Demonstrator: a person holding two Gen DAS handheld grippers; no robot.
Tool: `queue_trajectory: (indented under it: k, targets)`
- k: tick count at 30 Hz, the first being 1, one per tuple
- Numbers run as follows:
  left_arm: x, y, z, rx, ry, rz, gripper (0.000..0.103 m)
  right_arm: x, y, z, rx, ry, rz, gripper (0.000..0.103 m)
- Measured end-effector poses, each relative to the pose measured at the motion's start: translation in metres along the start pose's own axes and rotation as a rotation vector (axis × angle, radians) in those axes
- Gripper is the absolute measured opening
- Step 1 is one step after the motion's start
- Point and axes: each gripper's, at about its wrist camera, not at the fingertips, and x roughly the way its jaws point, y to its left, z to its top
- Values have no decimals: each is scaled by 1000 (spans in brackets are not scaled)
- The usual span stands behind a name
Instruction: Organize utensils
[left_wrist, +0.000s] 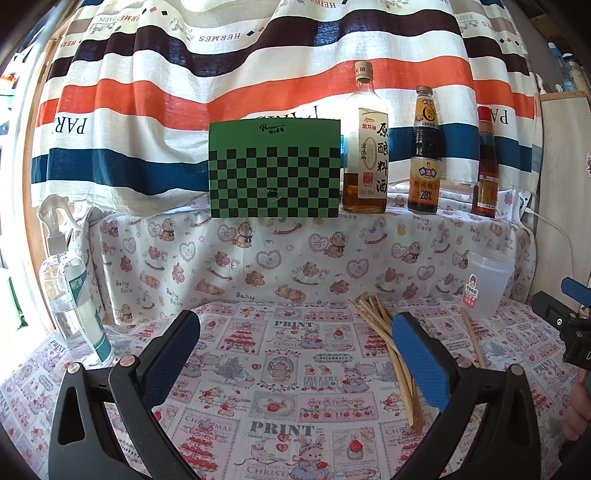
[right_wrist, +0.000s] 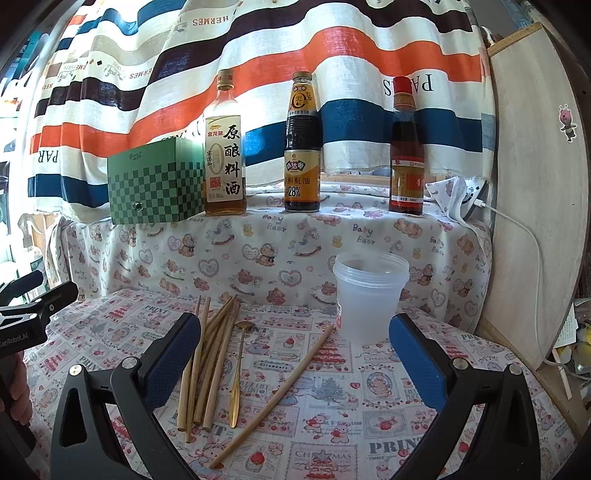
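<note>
The left gripper (left_wrist: 295, 354) is held wide open above the patterned tablecloth (left_wrist: 280, 369), and nothing is gripped. The right gripper (right_wrist: 295, 358) is spread wide too, and it is empty. A bunch of chopsticks (right_wrist: 207, 369) is laid flat on the cloth, with a thin gold spoon (right_wrist: 240, 365) just beside it. One chopstick (right_wrist: 280, 395) is laid apart, slanted toward the clear plastic cup (right_wrist: 369, 299). Three bottles (right_wrist: 302, 147) are stood on the shelf behind.
</note>
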Motion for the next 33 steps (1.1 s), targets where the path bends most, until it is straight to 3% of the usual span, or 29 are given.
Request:
queue_trajectory:
  k: [12, 15, 20, 23, 28, 33]
  targets:
    - [6, 1, 0, 2, 23, -13, 103, -1, 1, 0, -7, -3, 19, 103]
    - [2, -2, 0, 14, 4, 23, 103, -2, 1, -1, -2, -2, 18, 98]
    - [3, -1, 0, 10, 8, 12, 103, -2, 0, 0, 0, 1, 11, 88]
    - [4, 5, 1, -16, -5, 74, 103, -3, -1, 0, 1, -8, -8, 87]
    - [5, 13, 0, -50, -1, 56, 103, -9, -12, 1, 47, -43, -93, 87]
    - [3, 11, 0, -19, 8, 51, 103, -10, -11, 2, 46, -26, -55, 80]
